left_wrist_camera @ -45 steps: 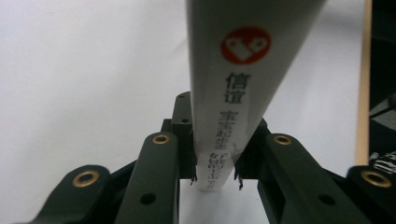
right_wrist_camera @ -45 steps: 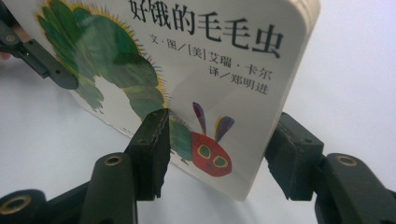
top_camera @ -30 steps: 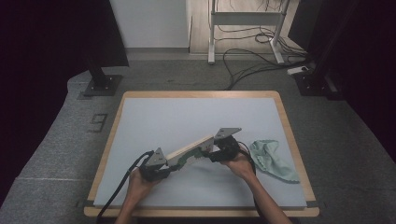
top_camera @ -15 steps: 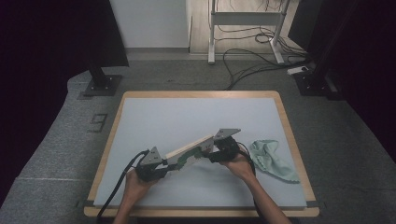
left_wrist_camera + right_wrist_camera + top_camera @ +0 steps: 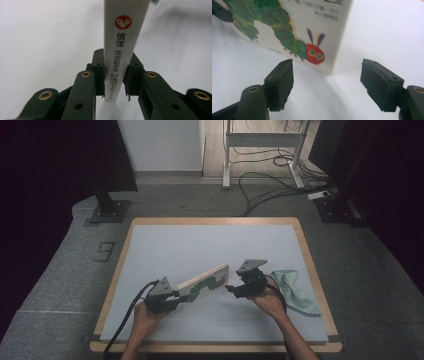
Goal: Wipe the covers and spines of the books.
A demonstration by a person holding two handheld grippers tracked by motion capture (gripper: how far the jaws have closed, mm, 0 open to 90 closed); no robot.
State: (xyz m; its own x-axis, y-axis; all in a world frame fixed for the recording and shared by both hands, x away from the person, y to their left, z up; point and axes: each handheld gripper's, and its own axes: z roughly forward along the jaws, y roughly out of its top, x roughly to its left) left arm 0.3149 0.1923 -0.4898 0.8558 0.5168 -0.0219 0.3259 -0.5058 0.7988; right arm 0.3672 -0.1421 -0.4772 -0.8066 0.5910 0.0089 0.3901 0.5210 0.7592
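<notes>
Near the front edge of the table [image 5: 150, 235], a picture book [image 5: 206, 282] with a green caterpillar on its cover stood tilted on its long edge, raised off the pale surface. Its long axis ran across the table from the person's left up toward the right, the far end higher than the near one. The left gripper [image 5: 115, 85] held the book's left end: its jaws were clamped on the white spine, one pad pressed to each side, with the printed characters running down between them. In the high view this gripper [image 5: 175, 297] sat at the lower left of the book, so the left hand alone carried it.

The right gripper [image 5: 231, 289] sat just off the book's right end, apart from it. Its jaws had just been opening, and in the right gripper view they stood wide [image 5: 327, 85], with nothing between the pads; the book's lower corner [image 5: 329, 71] hung just beyond and above the gap, the caterpillar's red head nearest the left pad.

A crumpled green cloth [image 5: 295, 290] lay on the table to the right of the right hand, well clear of the book.

Any next grasp by the right gripper would probably have to come along the book's long axis, toward that free corner.
</notes>
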